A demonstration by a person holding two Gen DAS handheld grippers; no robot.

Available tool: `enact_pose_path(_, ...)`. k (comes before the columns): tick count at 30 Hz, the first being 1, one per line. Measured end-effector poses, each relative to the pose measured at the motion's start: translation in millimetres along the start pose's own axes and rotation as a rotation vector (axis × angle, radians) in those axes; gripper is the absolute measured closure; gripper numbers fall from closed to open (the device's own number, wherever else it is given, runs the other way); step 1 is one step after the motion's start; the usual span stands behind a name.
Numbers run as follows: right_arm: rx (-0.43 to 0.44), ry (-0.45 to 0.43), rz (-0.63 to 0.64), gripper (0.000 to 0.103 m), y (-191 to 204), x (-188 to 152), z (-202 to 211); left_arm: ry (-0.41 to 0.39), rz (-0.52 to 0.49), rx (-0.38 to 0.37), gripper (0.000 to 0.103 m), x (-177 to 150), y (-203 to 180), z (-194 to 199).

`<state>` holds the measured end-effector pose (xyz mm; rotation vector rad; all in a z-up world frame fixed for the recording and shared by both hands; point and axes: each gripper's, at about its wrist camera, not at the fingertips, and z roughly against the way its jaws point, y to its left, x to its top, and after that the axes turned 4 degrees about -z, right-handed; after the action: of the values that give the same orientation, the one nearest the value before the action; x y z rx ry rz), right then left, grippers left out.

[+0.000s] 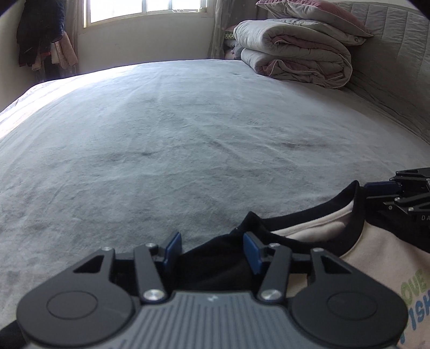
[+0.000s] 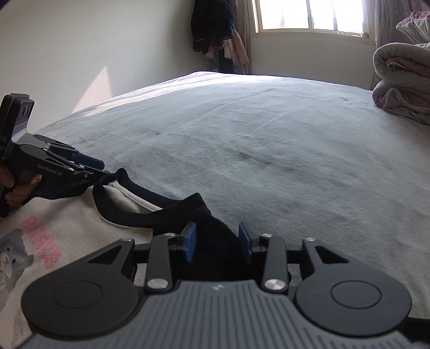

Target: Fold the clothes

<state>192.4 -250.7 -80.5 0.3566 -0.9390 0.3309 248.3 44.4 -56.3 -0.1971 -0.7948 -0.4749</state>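
left gripper jaws apart, right gripper jaws apart, both low

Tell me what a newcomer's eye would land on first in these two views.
First, the cream sweatshirt with black collar and printed lettering, lying at the near edge of the grey bed. The left gripper and right gripper each sit at a black shoulder of it, blue pads spread apart with dark cloth between them. Beyond, a rolled duvet is stacked at the headboard, and a bright window lights the far wall.
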Motion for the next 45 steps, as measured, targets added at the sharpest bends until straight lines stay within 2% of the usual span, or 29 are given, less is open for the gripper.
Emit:
enact_pose_path(4,-0.027,-0.001,0.034,0.064,5,-2,-2,0.03,0.022,-0.041,0.06,3,0,-5)
enact_pose_path(5,-0.032,0.0,0.04,0.064,5,-2,-2,0.035,0.03,-0.05,0.065,3,0,-6)
enact_pose_path(7,-0.044,0.0,0.054,0.065,7,-3,-3,0.039,0.039,-0.071,0.082,3,-5,-6)
enact_pose_path(8,-0.047,0.0,0.064,0.069,9,-3,-3,0.035,0.042,-0.067,0.094,3,-7,-6)
enact_pose_path(11,-0.065,-0.014,0.094,0.095,14,-3,0,-0.01,0.042,0.014,0.1,1,-13,-7)
enact_pose_path(12,-0.083,-0.039,0.102,0.1,16,-2,3,-0.025,0.043,0.041,0.1,1,-14,-7)
enact_pose_path(15,-0.138,-0.102,0.111,0.103,20,0,10,-0.069,0.043,0.122,0.1,-1,-20,-8)
enact_pose_path(16,-0.16,-0.105,0.115,0.103,20,0,8,-0.084,0.044,0.149,0.1,-2,-22,-9)
enact_pose_path(18,-0.17,-0.058,0.095,0.103,14,-2,-1,-0.114,0.044,0.202,0.1,-3,-26,-10)
enact_pose_path(20,-0.157,-0.034,0.058,0.103,7,-1,-4,-0.099,0.047,0.226,0.1,-4,-26,-18)
enact_pose_path(22,-0.132,-0.031,0.017,0.103,-1,0,-3,-0.094,0.032,0.245,0.1,-3,-29,-21)
enact_pose_path(24,-0.092,-0.038,-0.031,0.088,-8,2,-1,-0.095,0.01,0.265,0.1,-5,-34,-22)
enact_pose_path(29,0.047,-0.048,-0.164,0.087,-27,6,2,-0.096,-0.018,0.299,0.101,-6,-40,-24)
enact_pose_path(32,0.071,-0.043,-0.207,0.083,-27,8,3,-0.097,-0.013,0.297,0.101,-6,-39,-24)
enact_pose_path(34,0.09,-0.034,-0.209,0.07,-23,10,6,-0.1,0.004,0.284,0.101,-6,-36,-24)
enact_pose_path(35,0.09,-0.031,-0.204,0.058,-21,12,8,-0.102,0.017,0.274,0.101,-6,-34,-23)
enact_pose_path(36,0.086,-0.028,-0.197,0.056,-19,14,10,-0.104,0.031,0.263,0.101,-7,-31,-23)
enact_pose_path(39,0.085,0.005,-0.197,0.056,-14,20,9,-0.112,0.08,0.225,0.101,-7,-23,-23)
enact_pose_path(42,0.091,0.085,-0.157,0.057,1,25,-8,-0.119,0.113,0.2,0.1,-9,-17,-22)
enact_pose_path(43,0.059,0.105,-0.114,0.061,10,26,-14,-0.12,0.119,0.195,0.1,-9,-17,-22)
enact_pose_path(44,0.013,0.122,-0.06,0.073,20,26,-20,-0.121,0.126,0.19,0.1,-9,-16,-22)
enact_pose_path(45,-0.026,0.124,-0.005,0.081,29,26,-23,-0.123,0.131,0.187,0.1,-9,-15,-22)
